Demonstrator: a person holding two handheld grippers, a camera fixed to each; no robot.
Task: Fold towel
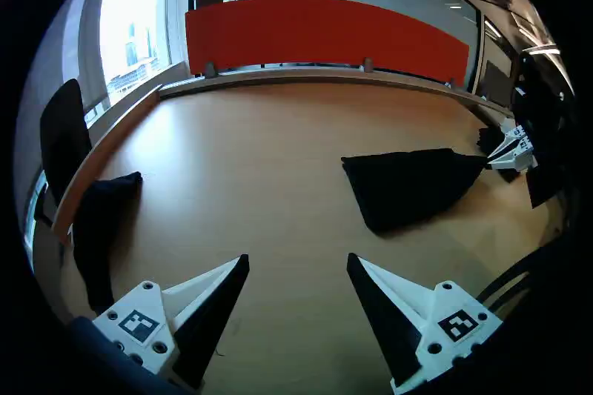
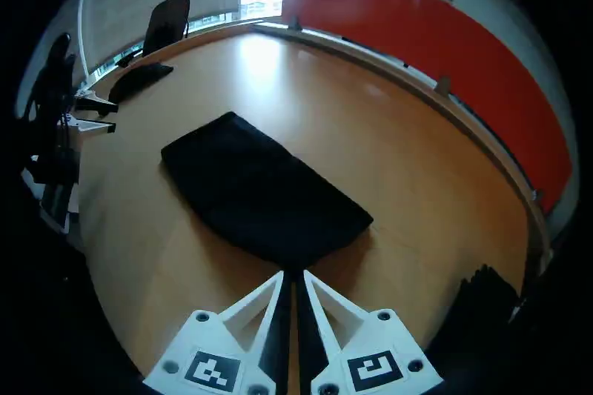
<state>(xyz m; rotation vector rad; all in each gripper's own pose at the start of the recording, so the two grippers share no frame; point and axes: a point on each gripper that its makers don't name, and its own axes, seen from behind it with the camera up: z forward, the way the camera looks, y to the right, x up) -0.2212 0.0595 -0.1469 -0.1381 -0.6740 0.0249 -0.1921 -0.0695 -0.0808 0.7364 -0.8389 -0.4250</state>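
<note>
The left gripper view sits low over the wooden desk (image 1: 244, 173), well back from the black towel (image 1: 408, 187), facing the red divider (image 1: 326, 35) along the far edge. The right gripper view looks from hard against the towel's near corner, divider running down its right. Both share desk top, towel and divider.

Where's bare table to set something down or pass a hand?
Bare table: the wide strip between the towel and the red divider; the stretch between the towel and the dark cloth at the table's edge by the chair; the patch ahead of the open left hand-held gripper. Crowded: the towel's corner, where the right hand-held gripper pinches it.
</note>
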